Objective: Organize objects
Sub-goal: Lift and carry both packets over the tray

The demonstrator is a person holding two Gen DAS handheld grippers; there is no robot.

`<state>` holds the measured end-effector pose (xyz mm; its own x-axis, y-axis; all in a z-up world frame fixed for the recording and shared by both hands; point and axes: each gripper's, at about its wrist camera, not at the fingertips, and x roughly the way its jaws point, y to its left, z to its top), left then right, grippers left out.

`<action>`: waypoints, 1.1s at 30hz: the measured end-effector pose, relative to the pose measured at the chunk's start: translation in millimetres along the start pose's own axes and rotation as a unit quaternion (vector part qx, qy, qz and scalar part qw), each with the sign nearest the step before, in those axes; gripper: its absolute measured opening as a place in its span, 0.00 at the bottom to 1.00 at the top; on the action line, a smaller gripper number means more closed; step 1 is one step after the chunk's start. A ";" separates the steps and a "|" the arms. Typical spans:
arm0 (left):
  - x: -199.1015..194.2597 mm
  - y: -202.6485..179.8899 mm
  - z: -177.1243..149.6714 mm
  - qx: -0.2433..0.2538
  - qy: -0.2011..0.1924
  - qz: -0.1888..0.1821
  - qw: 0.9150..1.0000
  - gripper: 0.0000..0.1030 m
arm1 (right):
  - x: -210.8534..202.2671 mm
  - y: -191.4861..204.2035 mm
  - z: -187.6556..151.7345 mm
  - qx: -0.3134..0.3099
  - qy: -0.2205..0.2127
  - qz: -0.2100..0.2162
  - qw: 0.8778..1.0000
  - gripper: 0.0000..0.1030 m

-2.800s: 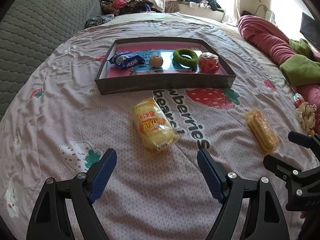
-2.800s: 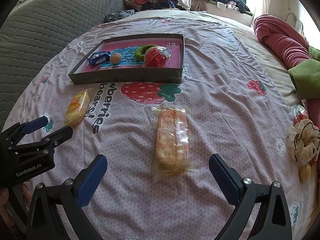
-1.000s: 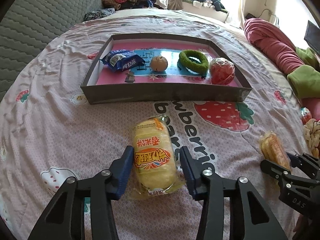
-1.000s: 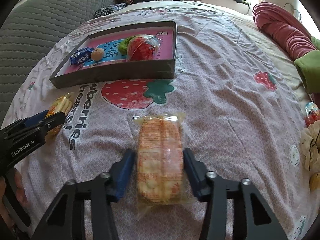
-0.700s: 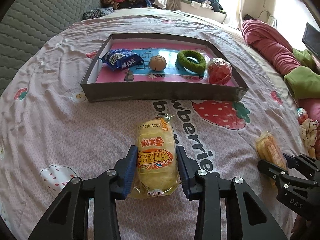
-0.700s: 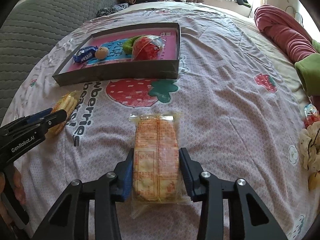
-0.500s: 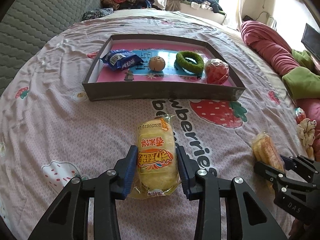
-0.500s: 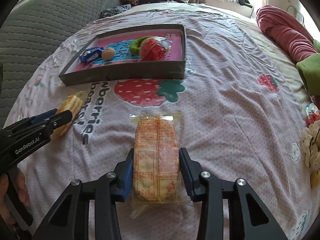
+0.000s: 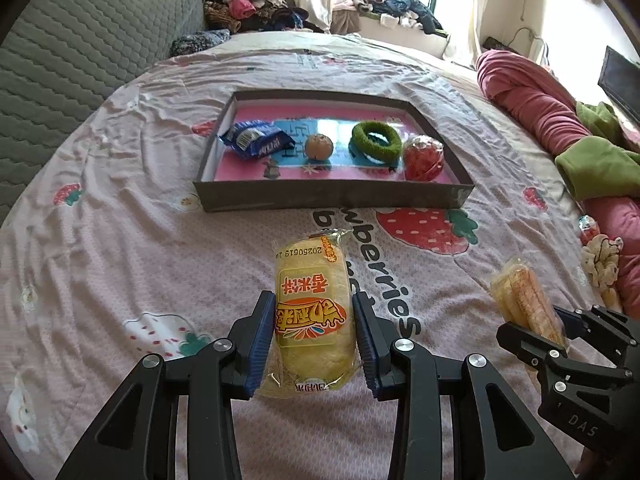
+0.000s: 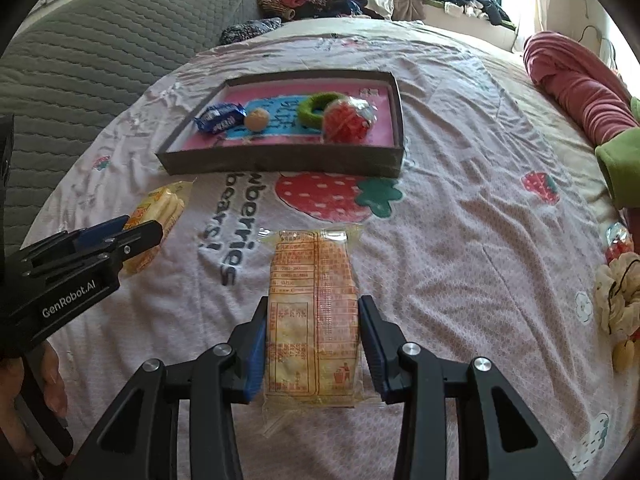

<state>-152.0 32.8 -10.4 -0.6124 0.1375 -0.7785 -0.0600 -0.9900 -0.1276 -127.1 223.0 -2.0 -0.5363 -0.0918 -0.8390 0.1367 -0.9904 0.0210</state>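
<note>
My left gripper (image 9: 314, 336) is shut on a yellow wrapped bread pack (image 9: 310, 304) and holds it above the bedspread. My right gripper (image 10: 314, 340) is shut on an orange wrapped cracker pack (image 10: 312, 312), also lifted. Each pack also shows in the other view: the cracker pack (image 9: 524, 300) and the bread pack (image 10: 158, 216). Ahead lies a shallow grey tray (image 9: 332, 198) with a pink floor. It holds a blue snack packet (image 9: 256, 140), a small orange ball (image 9: 319, 147), a green ring (image 9: 376, 142) and a red wrapped ball (image 9: 424, 158).
A grey quilted headboard (image 9: 80, 40) rises at the left. A rolled pink blanket (image 9: 536, 104) and green cloth (image 9: 596, 164) lie at the right. Small toys (image 10: 618, 288) sit at the bed's right edge. Clothes pile up at the far window.
Both grippers closed on their packs, then lifted them off the bedspread. Both views have risen slightly and the tray now looks a little farther off.
</note>
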 end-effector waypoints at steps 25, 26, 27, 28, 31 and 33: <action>-91.8 -4.0 14.9 0.016 -0.064 0.004 0.998 0.39 | -87.1 41.0 21.5 -0.034 -0.078 -0.001 0.996 0.41; -94.0 -3.4 15.6 0.015 -0.065 0.003 0.998 0.39 | -89.2 41.7 22.4 -0.034 -0.080 -0.001 0.996 0.41; -96.7 -3.0 16.5 0.016 -0.068 0.005 0.998 0.39 | -91.9 42.3 23.2 -0.034 -0.082 0.000 0.996 0.41; -99.6 -2.5 17.7 0.016 -0.070 0.005 0.997 0.39 | -94.4 43.0 24.0 -0.034 -0.085 0.000 0.996 0.41; -107.5 -1.4 20.8 0.016 -0.076 0.007 0.997 0.39 | -102.8 44.9 26.8 -0.035 -0.094 0.000 0.995 0.41; -112.8 -1.3 22.2 0.015 -0.082 0.006 0.997 0.39 | -108.7 46.8 28.9 -0.037 -0.100 0.000 0.994 0.41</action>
<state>-100.4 17.8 91.3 -0.7330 0.1213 -0.6693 -0.0735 -0.9923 -0.0993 -86.6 183.7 105.9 -0.6908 -0.1172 -0.7135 0.1926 -0.9809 -0.0253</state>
